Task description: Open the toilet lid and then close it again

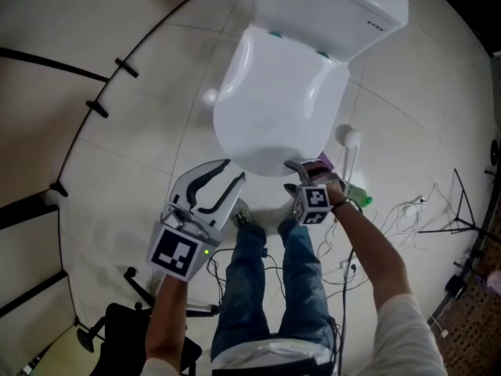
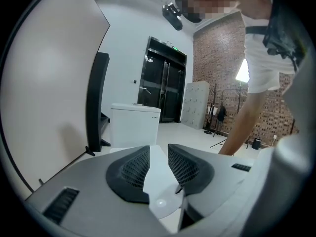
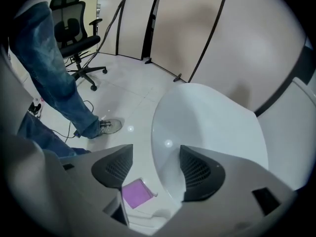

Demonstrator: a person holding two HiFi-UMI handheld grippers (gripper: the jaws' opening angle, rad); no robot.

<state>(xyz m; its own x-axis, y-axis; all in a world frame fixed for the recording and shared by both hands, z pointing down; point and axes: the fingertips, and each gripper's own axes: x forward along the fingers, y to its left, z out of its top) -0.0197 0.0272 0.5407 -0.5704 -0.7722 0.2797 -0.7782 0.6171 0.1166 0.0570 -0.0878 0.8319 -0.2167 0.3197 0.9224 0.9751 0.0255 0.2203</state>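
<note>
Two grippers are at work. The right gripper [image 3: 154, 154], jaws wide apart and holding nothing, straddles the front rim of the lid [image 3: 207, 117], evidently placed for a hold there. The left gripper [image 2: 158, 149], part-open and empty, stands beside. The lid lies shut below the tank [image 1: 329, 6].

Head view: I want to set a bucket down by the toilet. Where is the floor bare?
Bare tiles lie left of the toilet, up to the partition's black feet. Right of it, cables and stands crowd the floor; more cables trail round the shoes.
</note>
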